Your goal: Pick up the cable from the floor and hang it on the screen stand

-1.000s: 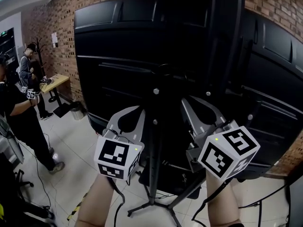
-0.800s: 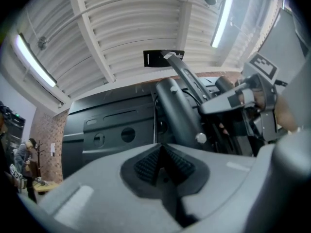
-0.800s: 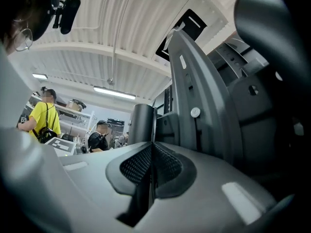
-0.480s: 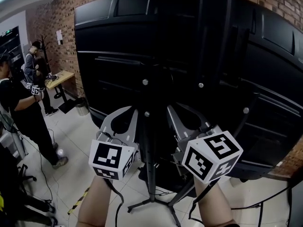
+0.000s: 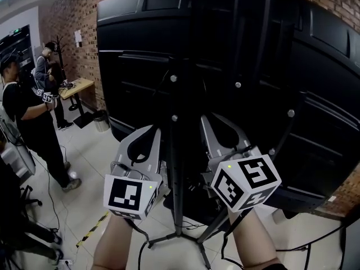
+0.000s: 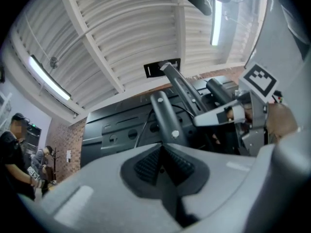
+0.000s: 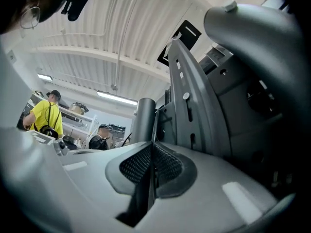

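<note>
Far to the left of the left claw point(image 6: 163, 154), people point(image 5: 27, 111) stand on the floor point(image 5: 84, 170), well apart from the work. That claw is up beside the stand point(image 5: 178, 156), just left of it. Its jaws are closed pad to pad with nothing between them.

Ahead of it and slightly left, a thin black cable point(image 6: 144, 130) arcs up the back of the screen point(image 5: 135, 55) toward the stand. I judge this to be the task's cable, already draped there, though I cannot tell what it rests on.

Just right of the stand, the right claw point(image 7: 153, 152) is at about the same height. Its jaws are opening, only a slit apart, and nothing lies in the slit. Below and to the right of that claw, another dark lead point(image 5: 315, 241) trails over the floor.

The cable looks light and limp. It should sag, swing and slide off any smooth bar rather than stay where it is put. It is also thin, so the pads probably need to close almost fully to hold it, and a smooth jacket may slip through a loose pinch. The best hold, I think, is mid-run rather than by a plug. The two ends would then hang on either side of the stand and balance.
</note>
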Available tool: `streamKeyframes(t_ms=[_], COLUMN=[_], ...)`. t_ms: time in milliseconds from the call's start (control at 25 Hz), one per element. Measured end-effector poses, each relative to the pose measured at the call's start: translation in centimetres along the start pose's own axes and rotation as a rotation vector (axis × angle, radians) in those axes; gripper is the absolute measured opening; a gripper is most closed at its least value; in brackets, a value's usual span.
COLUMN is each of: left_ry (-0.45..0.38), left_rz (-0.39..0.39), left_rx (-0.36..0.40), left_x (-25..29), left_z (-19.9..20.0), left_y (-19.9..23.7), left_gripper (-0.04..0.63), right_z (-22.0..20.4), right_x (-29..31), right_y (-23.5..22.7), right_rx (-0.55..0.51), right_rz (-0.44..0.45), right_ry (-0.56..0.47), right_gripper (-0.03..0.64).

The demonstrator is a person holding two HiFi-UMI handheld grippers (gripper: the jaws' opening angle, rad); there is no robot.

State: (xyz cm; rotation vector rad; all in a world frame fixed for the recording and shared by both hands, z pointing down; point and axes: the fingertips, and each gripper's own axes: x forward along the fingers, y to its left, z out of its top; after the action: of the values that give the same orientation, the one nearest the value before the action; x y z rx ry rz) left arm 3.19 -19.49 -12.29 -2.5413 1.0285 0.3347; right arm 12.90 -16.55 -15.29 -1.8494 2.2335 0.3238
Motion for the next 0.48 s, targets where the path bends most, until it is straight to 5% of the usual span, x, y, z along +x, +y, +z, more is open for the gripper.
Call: streamKeyframes(t_ms=[480], left_ry=[-0.006], left_rz=[0.006], left_rx=[-0.017], left_x=[-4.2], left_z=[0.0], left_y=[-3.2], left_gripper=[0.005], right_z=[-1.3], right_x=[-5.0], right_y=[2.5], right_rx=[-0.092], right_rz=[-0.010], right_ry=[-0.011], right_gripper=[0.026])
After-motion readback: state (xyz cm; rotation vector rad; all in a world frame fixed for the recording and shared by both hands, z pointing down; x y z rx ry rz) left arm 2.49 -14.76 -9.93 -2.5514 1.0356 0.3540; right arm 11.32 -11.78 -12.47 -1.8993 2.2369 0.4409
